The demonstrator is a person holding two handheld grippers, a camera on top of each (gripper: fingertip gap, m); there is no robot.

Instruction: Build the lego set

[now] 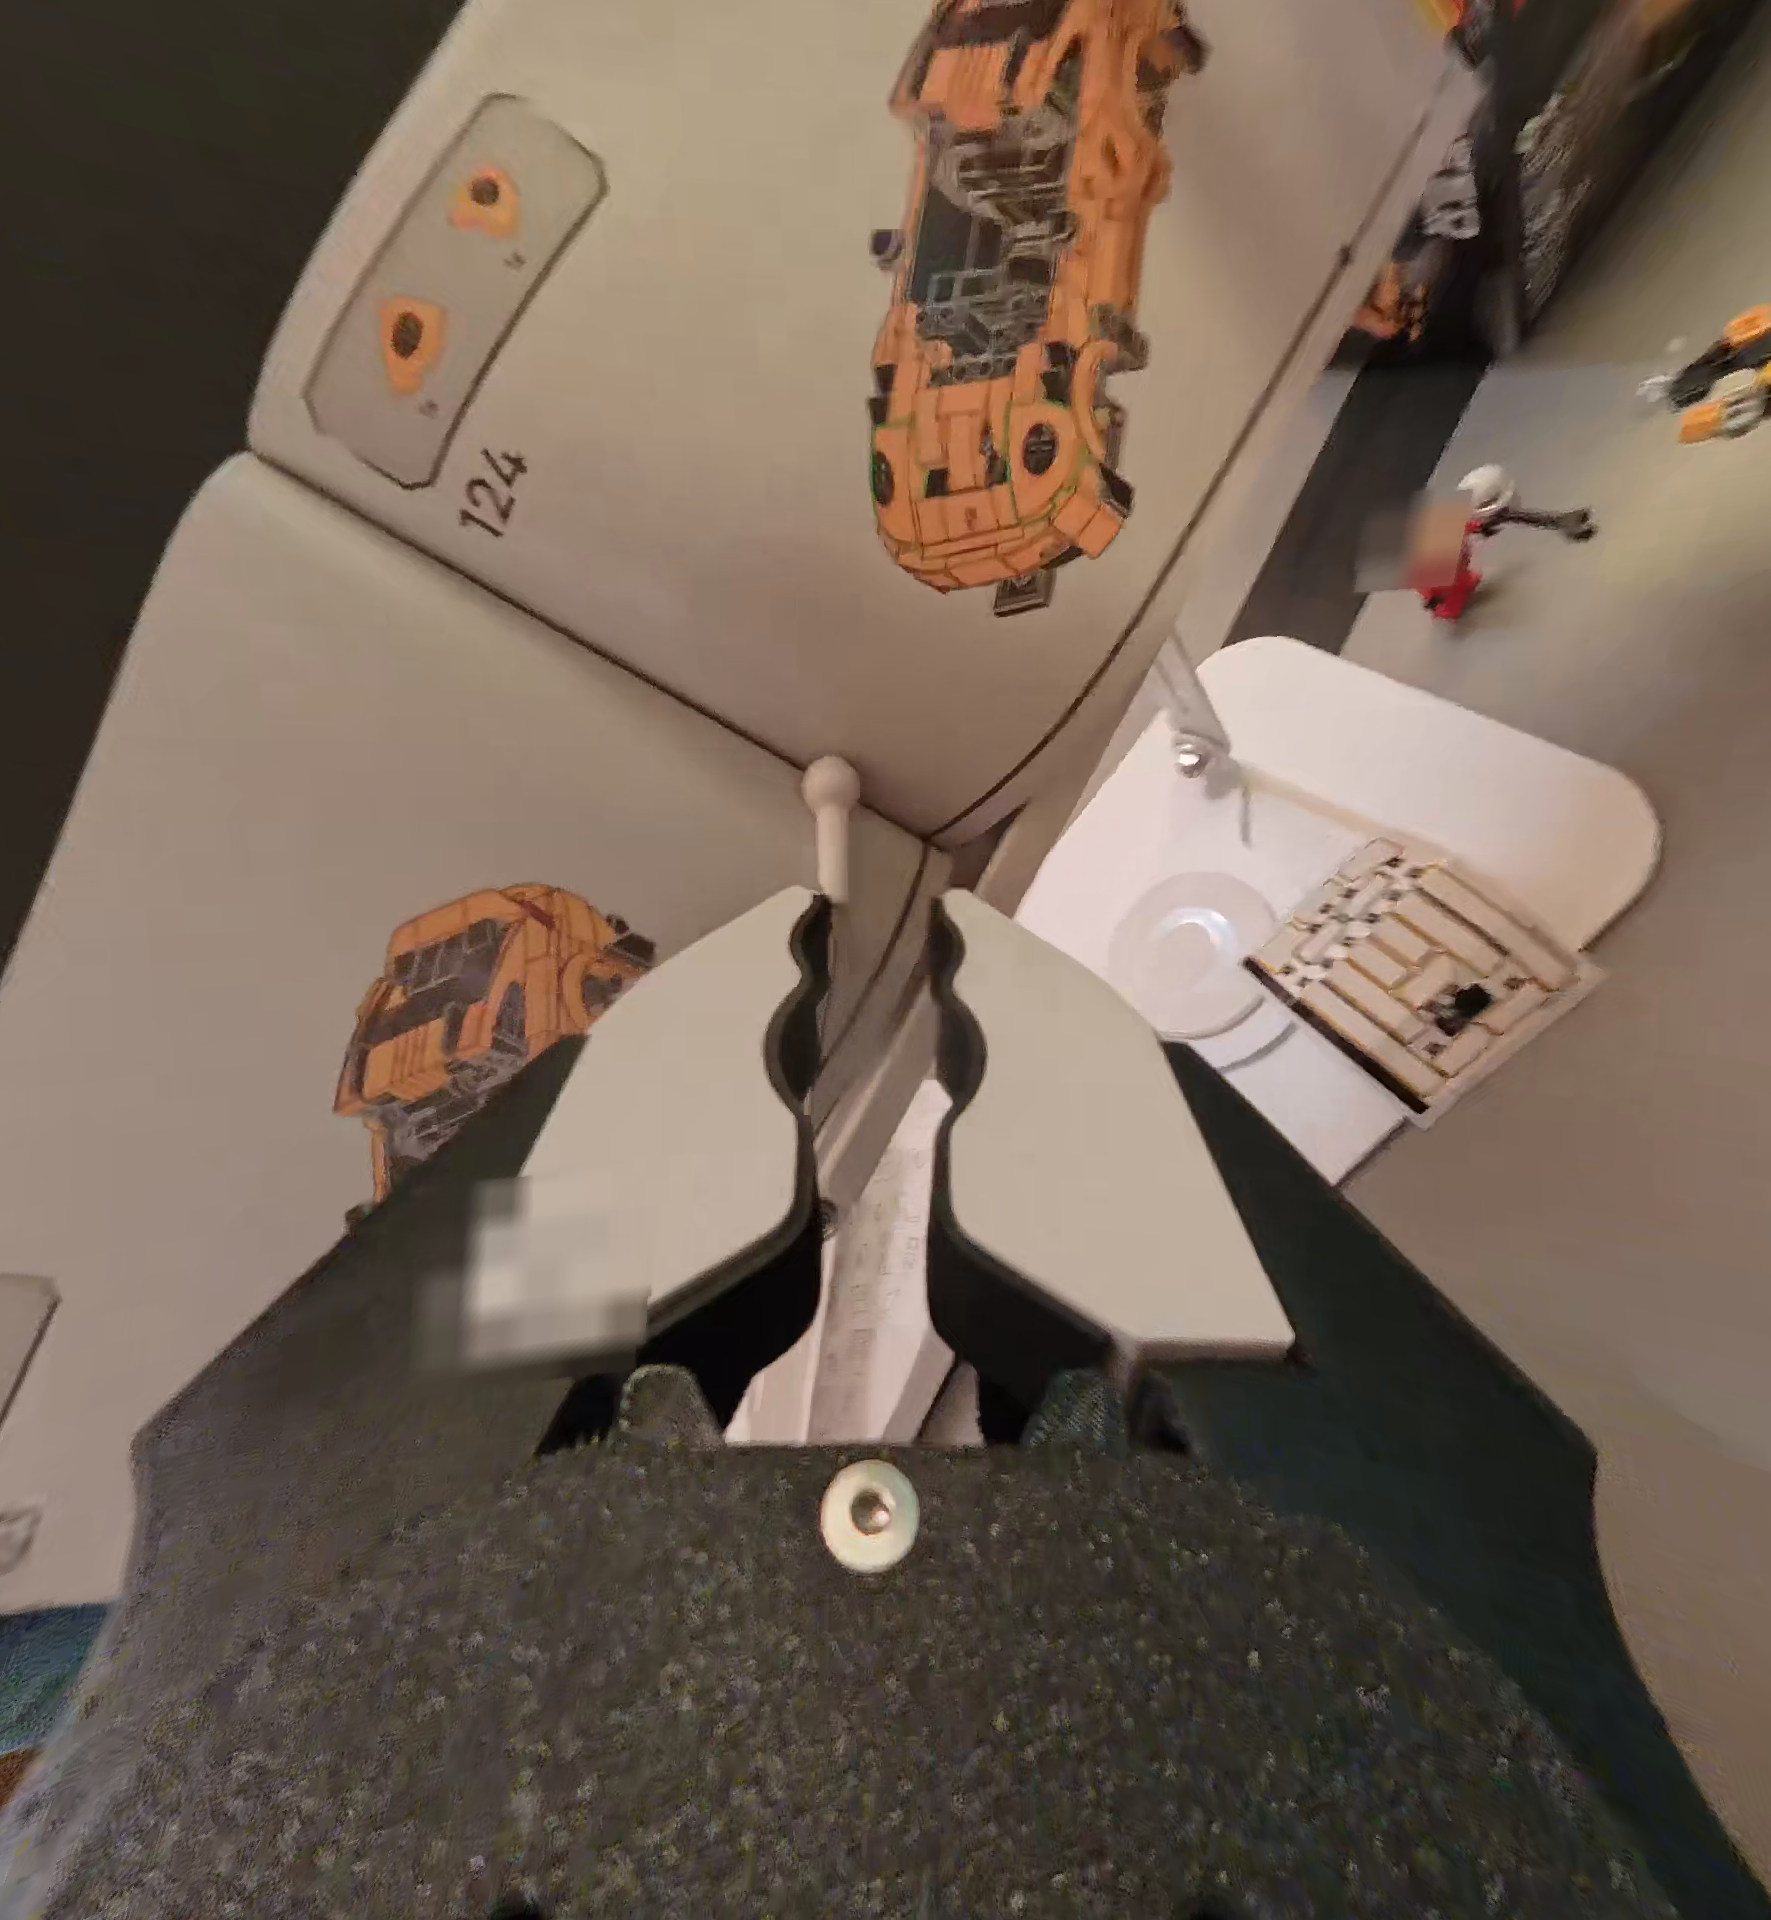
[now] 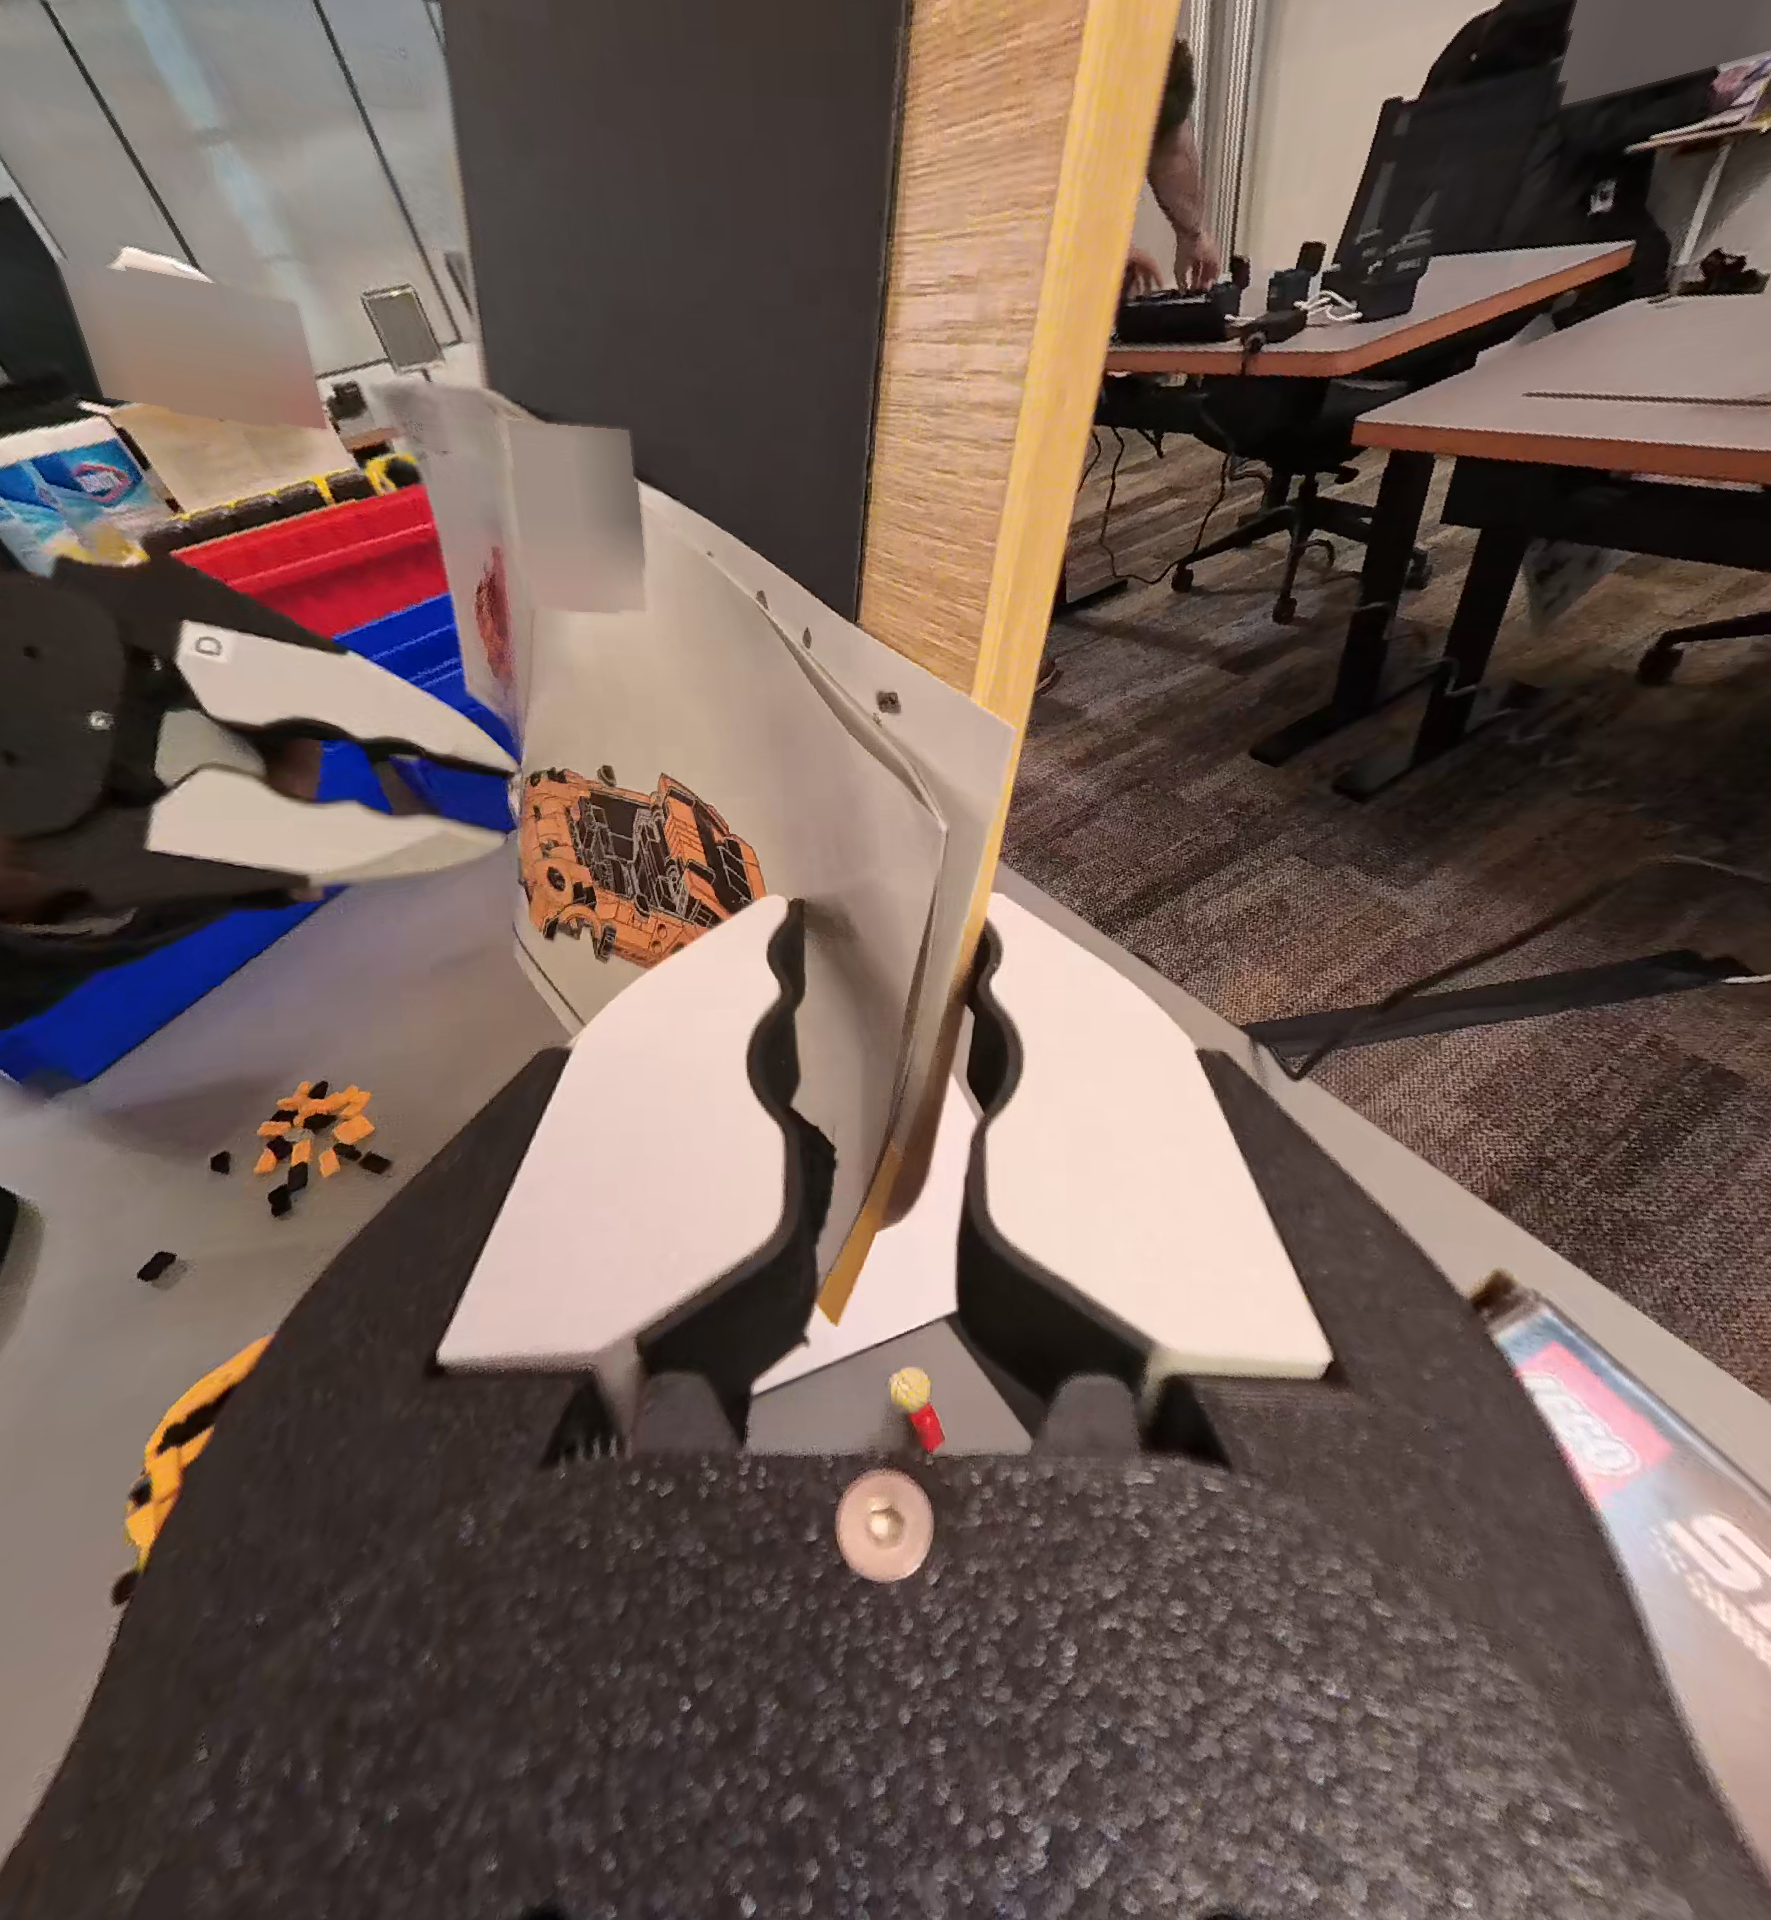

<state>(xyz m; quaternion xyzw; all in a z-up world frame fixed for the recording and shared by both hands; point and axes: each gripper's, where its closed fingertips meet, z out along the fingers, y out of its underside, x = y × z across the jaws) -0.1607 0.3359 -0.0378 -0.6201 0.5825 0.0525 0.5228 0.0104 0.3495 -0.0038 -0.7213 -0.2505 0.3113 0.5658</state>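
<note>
The lego instruction booklet (image 2: pixel 715 748) stands lifted off the grey worktop (image 2: pixel 424 997), held between both grippers. We record that its open pages (image 1: pixel 652 436) fill most of the left wrist view, showing three printed orange car drawings, one of them cut off at the lower left.

The left gripper (image 1: pixel 873 914) points along the booklet's lower edge beside the fold; its fingers (image 1: pixel 694 1081) are slightly apart with page edges running through the gap, and we cannot tell whether they press the paper. In the right wrist view the same gripper (image 2: pixel 507 800) comes in from the left, tips at the booklet's edge.

The right gripper (image 2: pixel 886 935) points level, away over the worktop, its fingers (image 2: pixel 652 1122) close to either side of the booklet's near edge; whether they bear on it is not plain.

We count one heap of orange and black loose pieces (image 2: pixel 315 1138) at near left, one partly built orange and black assembly (image 1: pixel 1748 369), one red and white minifigure (image 1: pixel 1478 540), one white tray (image 1: pixel 1380 790) and one set box (image 2: pixel 1691 1538) at near right.
</note>
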